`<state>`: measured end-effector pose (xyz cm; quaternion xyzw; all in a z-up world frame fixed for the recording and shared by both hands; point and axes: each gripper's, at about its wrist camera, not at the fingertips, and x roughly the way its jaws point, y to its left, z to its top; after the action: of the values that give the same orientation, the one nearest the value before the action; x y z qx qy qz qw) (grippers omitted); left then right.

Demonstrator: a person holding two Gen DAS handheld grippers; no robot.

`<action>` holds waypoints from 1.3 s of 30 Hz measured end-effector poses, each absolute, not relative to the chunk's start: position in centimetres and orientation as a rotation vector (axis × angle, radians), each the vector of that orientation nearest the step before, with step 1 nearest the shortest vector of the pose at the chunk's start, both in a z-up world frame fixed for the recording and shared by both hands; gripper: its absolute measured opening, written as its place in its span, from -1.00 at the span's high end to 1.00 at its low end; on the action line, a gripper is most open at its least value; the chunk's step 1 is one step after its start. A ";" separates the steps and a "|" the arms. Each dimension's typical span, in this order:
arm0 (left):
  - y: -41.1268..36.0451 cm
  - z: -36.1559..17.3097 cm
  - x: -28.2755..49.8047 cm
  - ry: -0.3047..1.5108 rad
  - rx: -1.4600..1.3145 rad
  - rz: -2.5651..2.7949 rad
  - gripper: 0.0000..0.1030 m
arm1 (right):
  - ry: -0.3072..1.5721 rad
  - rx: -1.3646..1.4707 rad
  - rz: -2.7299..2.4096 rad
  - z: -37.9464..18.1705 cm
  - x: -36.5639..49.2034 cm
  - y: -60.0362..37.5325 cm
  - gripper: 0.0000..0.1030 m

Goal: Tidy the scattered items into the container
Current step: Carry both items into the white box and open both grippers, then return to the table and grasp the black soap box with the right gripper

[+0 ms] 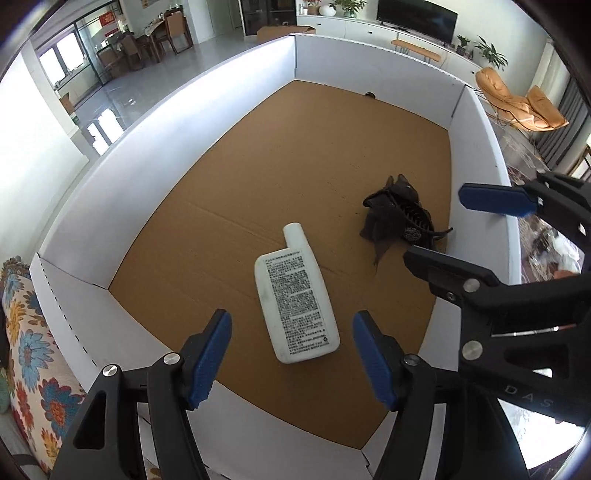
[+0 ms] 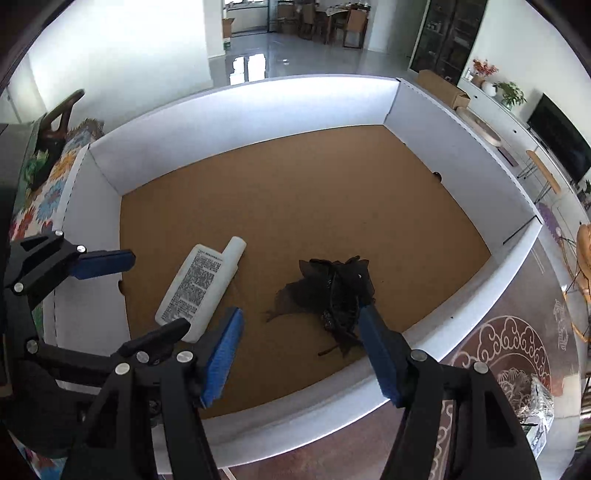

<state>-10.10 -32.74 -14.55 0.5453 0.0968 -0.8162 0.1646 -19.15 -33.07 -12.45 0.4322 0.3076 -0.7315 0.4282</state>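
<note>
A white-walled cardboard box [image 1: 207, 107] with a brown floor fills both views [image 2: 258, 110]. A white bottle [image 1: 295, 295] with printed text lies flat on its floor, also in the right wrist view [image 2: 199, 284]. A dark hair claw with dark fabric [image 1: 399, 218] lies near the box's side wall, and shows in the right wrist view [image 2: 332, 291]. My left gripper [image 1: 291, 354] is open and empty above the bottle. My right gripper [image 2: 299, 350] is open and empty above the hair claw. Each gripper shows at the edge of the other's view.
The box sits partly on a floral cloth [image 1: 26, 339] and beside a patterned rug [image 2: 509, 354]. A small dark speck [image 1: 370, 95] lies at the box's far wall. An orange chair [image 1: 517, 99] and a TV [image 1: 417, 16] stand beyond.
</note>
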 end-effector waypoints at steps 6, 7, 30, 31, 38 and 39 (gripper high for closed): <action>-30.5 -12.1 -9.3 0.280 1.488 -2.447 -0.72 | 0.661 1.067 -1.840 -11.7 -20.1 -29.3 -0.27; -30.7 -11.6 -9.5 0.252 1.459 -2.462 -1.00 | 0.580 1.037 -1.886 -11.1 -20.6 -27.9 -0.27; -25.3 -6.7 -8.5 0.048 1.201 -2.695 -1.00 | 0.085 0.943 -2.411 -10.4 -9.2 2.1 -0.28; -23.8 -5.6 -7.9 0.049 1.175 -2.761 -1.00 | 0.065 0.986 -2.463 -11.3 -9.2 5.0 -0.28; -11.7 -6.5 -6.5 0.105 1.346 -3.079 -1.00 | 0.090 1.120 -2.542 -14.5 -8.3 19.8 -0.28; -9.8 -7.9 -6.7 0.086 1.404 -3.074 -1.00 | 0.134 1.097 -2.536 -14.3 -8.4 20.7 -0.28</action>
<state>-6.74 -9.80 -7.90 0.4123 0.0252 -0.9029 -0.1190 -8.42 20.70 -14.33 0.3895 0.0477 -0.9007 0.1865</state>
